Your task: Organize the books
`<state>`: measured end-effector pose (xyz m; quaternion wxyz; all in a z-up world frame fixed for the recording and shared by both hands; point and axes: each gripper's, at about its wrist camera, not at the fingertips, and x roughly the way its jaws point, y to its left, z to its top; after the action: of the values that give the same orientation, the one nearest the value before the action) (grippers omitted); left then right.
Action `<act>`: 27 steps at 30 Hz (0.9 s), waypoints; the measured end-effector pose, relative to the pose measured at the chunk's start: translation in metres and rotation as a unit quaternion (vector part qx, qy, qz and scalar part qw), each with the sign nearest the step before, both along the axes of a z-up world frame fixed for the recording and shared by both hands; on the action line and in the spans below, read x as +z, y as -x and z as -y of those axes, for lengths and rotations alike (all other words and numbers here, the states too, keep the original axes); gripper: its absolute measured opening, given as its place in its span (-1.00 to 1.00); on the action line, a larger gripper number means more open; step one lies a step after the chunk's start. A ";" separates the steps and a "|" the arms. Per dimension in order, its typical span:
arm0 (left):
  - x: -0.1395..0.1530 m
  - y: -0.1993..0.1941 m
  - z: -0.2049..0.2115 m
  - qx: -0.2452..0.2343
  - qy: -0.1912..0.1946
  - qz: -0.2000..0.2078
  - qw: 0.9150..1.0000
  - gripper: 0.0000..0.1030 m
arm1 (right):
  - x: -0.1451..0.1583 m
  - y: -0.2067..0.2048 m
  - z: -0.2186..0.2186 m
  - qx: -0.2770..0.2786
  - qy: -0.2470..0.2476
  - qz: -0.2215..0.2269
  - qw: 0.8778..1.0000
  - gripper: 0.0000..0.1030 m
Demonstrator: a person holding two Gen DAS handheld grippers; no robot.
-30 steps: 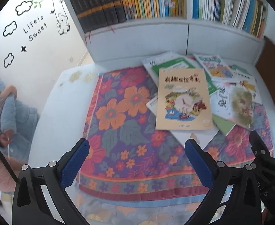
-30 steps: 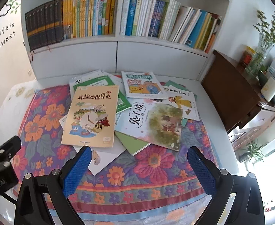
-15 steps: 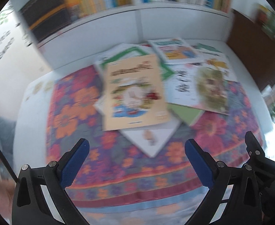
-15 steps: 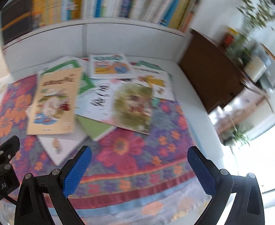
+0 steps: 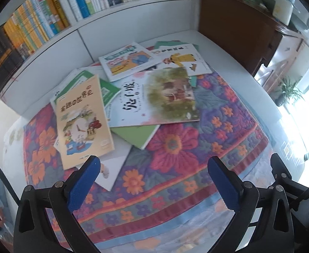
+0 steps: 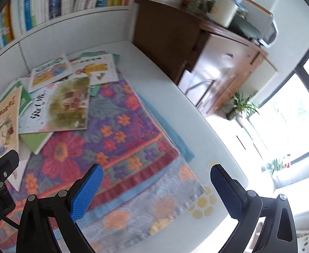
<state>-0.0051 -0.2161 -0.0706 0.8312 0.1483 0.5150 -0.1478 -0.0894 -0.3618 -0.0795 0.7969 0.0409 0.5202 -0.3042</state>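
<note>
Several books (image 5: 133, 97) lie fanned in a loose, overlapping heap on the floral quilt (image 5: 175, 147), so the sorting looks barely begun: none is stacked square, none is held, and the shelf (image 5: 80, 6) behind already stands packed with upright spines. Everything in the heap seems left to do.

Both tools are empty. The left gripper (image 5: 153, 181) hangs with its jaws spread wide above the quilt's near border, its left finger close over the corner of the tan book (image 5: 80, 124). The right gripper (image 6: 155, 186) is likewise spread, pointed off toward the quilt's right edge and the white table (image 6: 175, 97), well apart from the heap.

The books are thin, flat paperbacks with glossy picture covers (children's titles, by the look of them), probably floppy and slippery against each other. The tan book lies on top at the left; a wider white and green book (image 5: 154, 101) overlaps a plain green one (image 5: 137, 135); two more lie toward the shelf. The quilt is soft, stitched and puffy, so a finger could likely press under a cover's edge. The fingers carry blue, finely ribbed pads (image 5: 82, 187).
</note>
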 end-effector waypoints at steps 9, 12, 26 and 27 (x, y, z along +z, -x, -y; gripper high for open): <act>0.000 0.000 -0.009 0.008 0.017 -0.010 1.000 0.95 | 0.001 -0.002 -0.006 0.014 -0.004 0.006 1.000 0.97; -0.006 -0.004 -0.039 0.025 0.045 -0.041 0.998 0.95 | 0.001 -0.011 -0.019 0.032 -0.008 0.009 0.999 0.97; 0.003 -0.027 -0.238 0.203 0.051 0.002 0.978 0.94 | 0.007 -0.093 -0.161 0.192 -0.022 0.035 0.981 0.97; 0.007 -0.027 -0.243 0.206 0.046 0.011 0.977 0.94 | 0.009 -0.096 -0.171 0.200 -0.020 0.038 0.979 0.97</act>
<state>0.0223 0.0270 -0.0639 0.8555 0.0018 0.5177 0.0048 0.0064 -0.1911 -0.0701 0.8600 -0.0363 0.4932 -0.1258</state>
